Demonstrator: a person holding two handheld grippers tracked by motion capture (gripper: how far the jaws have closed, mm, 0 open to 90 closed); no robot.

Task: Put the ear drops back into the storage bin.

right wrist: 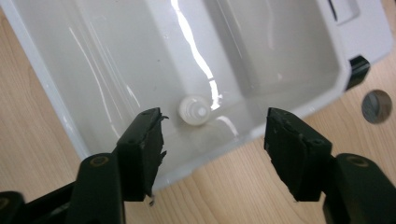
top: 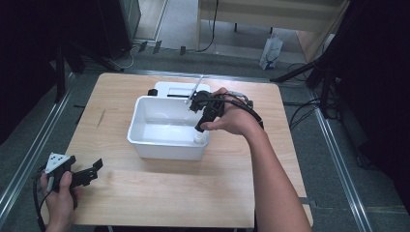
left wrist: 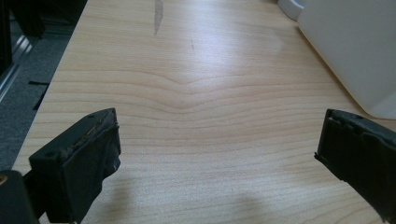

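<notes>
Table [top: 145, 193], light wood | white tub [top: 145, 140] at centre, shallow water inside | right gripper [right wrist: 212, 140] above tub's near-right corner, jaws wide, nothing held | left gripper [left wrist: 217, 154] idle near-left, jaws wide | small white cap [right wrist: 194, 111] on tub floor, ungrasped; pickup judged pending

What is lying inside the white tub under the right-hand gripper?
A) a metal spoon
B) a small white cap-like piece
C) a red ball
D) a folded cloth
B: in the right gripper view a small round white piece lies on the bottom of the white tub, beyond the open right gripper.
</notes>
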